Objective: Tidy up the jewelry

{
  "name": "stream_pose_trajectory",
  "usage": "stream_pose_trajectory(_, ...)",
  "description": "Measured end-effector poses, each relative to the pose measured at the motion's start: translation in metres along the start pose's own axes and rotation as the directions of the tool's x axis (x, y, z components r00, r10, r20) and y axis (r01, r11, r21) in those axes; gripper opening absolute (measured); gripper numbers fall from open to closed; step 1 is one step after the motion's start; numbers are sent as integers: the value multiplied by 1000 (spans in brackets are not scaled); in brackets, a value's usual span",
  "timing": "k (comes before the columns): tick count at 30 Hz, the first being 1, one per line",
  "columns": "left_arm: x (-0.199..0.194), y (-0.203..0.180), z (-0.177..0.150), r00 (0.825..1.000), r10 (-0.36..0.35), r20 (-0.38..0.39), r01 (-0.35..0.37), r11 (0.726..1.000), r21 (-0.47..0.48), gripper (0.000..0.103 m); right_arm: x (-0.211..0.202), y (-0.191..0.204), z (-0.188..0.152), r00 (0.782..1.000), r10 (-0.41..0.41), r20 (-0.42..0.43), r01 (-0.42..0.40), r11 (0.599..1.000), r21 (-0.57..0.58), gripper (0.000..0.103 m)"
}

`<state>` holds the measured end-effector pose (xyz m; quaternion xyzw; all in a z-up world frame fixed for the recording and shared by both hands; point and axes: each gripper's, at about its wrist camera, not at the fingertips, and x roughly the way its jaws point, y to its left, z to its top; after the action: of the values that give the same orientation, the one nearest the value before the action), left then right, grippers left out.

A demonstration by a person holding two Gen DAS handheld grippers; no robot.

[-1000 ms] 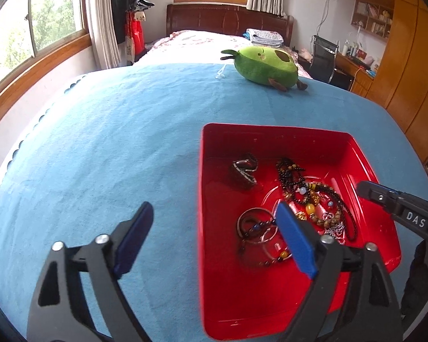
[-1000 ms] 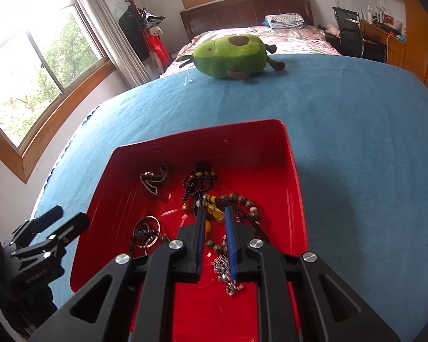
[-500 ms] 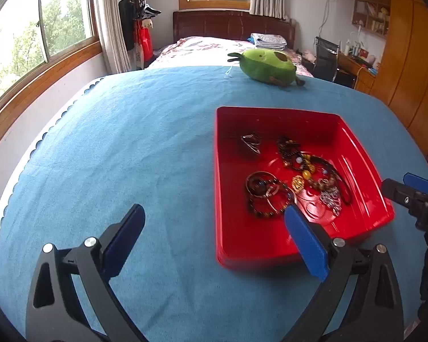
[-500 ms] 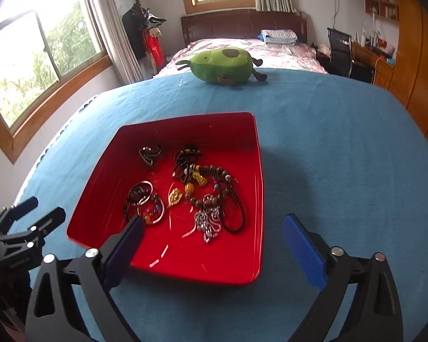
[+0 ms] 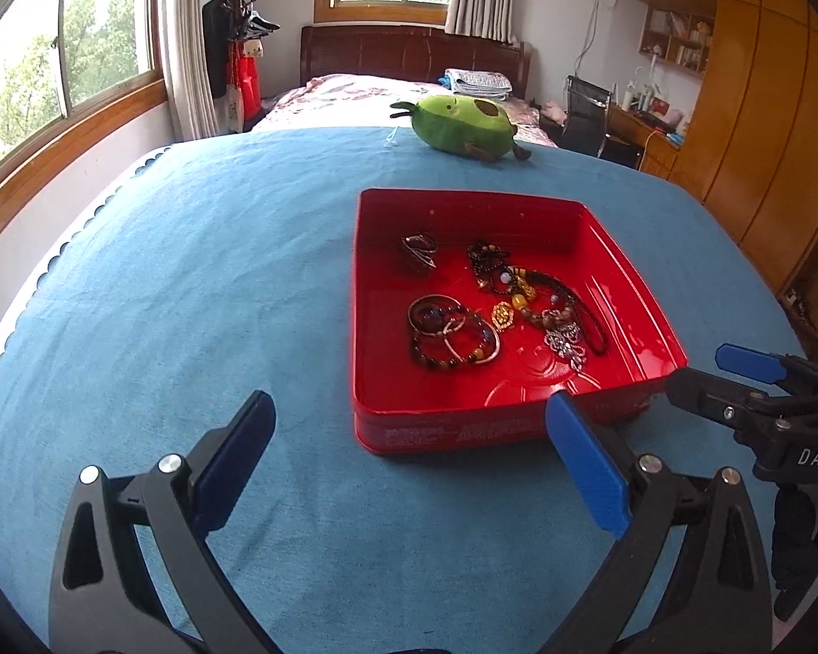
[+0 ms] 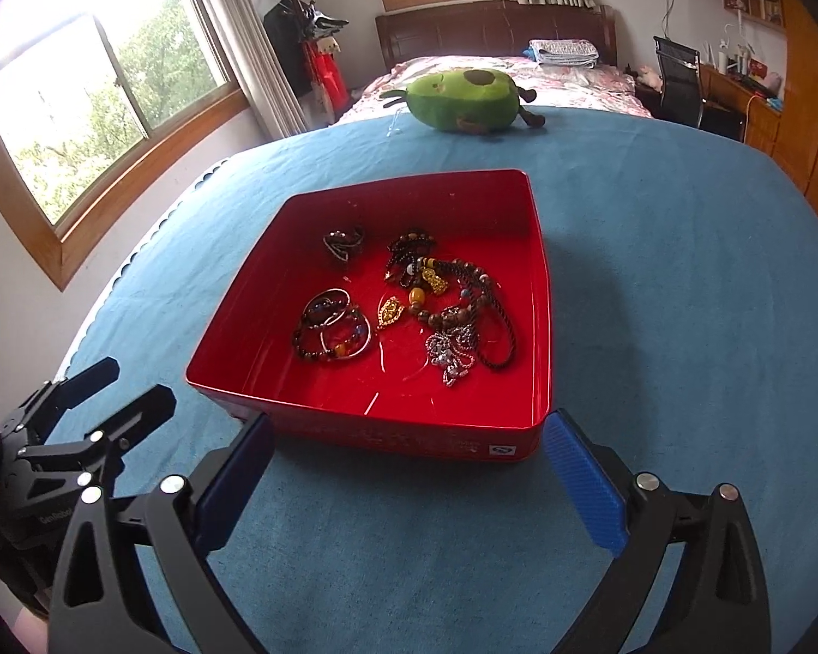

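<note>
Jewelry (image 6: 403, 310): heaped in red tray (image 6: 540, 294) on blue desk (image 6: 681, 300), ahead of both grippers; right gripper (image 6: 406, 482) faces tray's near wall, nearer; left gripper (image 5: 409, 468) offset left; jaws of both wide, empty

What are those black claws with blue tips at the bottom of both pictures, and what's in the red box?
They are hand-held grabbing tools, one in each of a person's hands; no robot arm is involved. Each picture comes from a camera on one tool, looking along its fingers. The left gripper and right gripper are both open and hold nothing. On the blue cloth stands a red tray of jewelry: beaded bracelets, a beaded necklace, a silver chain. Behind lies an avocado plush toy.
</note>
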<state>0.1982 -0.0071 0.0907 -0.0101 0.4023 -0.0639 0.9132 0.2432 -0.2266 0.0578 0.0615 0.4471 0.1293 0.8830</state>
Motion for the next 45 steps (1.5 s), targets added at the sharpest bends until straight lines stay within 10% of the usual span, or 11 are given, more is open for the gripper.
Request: stream_pose_trajectory(45,32,11,2,997,43,-58,-43,999,0,99,29,-8,-9,996,-59,-68,60,998,10,99)
